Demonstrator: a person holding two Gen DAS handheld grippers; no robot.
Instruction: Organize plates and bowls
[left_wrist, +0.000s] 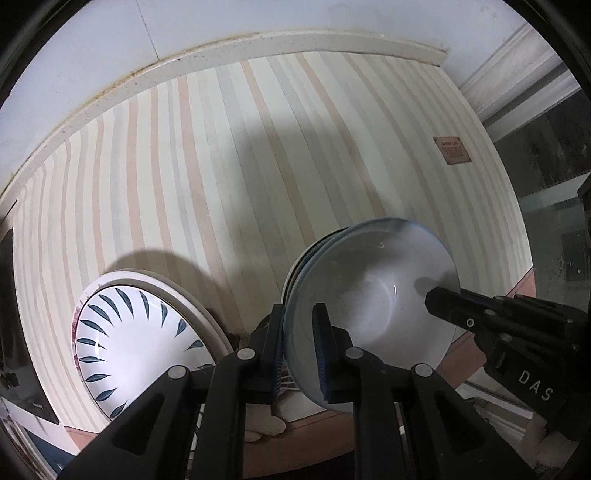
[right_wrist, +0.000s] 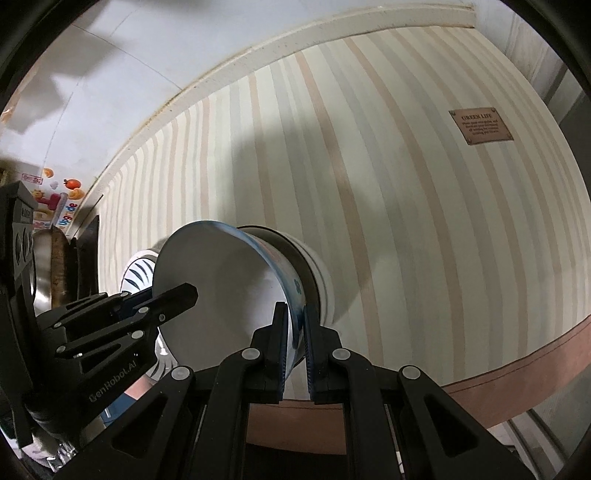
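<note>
A stack of bowls stands on the striped tablecloth (left_wrist: 229, 177). The top one is a white bowl with a blue rim (left_wrist: 373, 302), also in the right wrist view (right_wrist: 225, 288). My left gripper (left_wrist: 301, 347) is shut on its near rim, one finger inside and one outside. My right gripper (right_wrist: 295, 343) is shut on the opposite rim of the same bowl; it shows in the left wrist view (left_wrist: 454, 306). The left gripper shows in the right wrist view (right_wrist: 173, 299). A stack of plates with a blue-leaf white plate on top (left_wrist: 136, 343) lies left of the bowls.
The table has a brown edge (right_wrist: 517, 365) near me and a raised cream border (left_wrist: 258, 48) at the far side. A brown label (right_wrist: 480, 127) lies on the cloth at the right. Dark objects and a metal pan (right_wrist: 40, 266) stand at the left.
</note>
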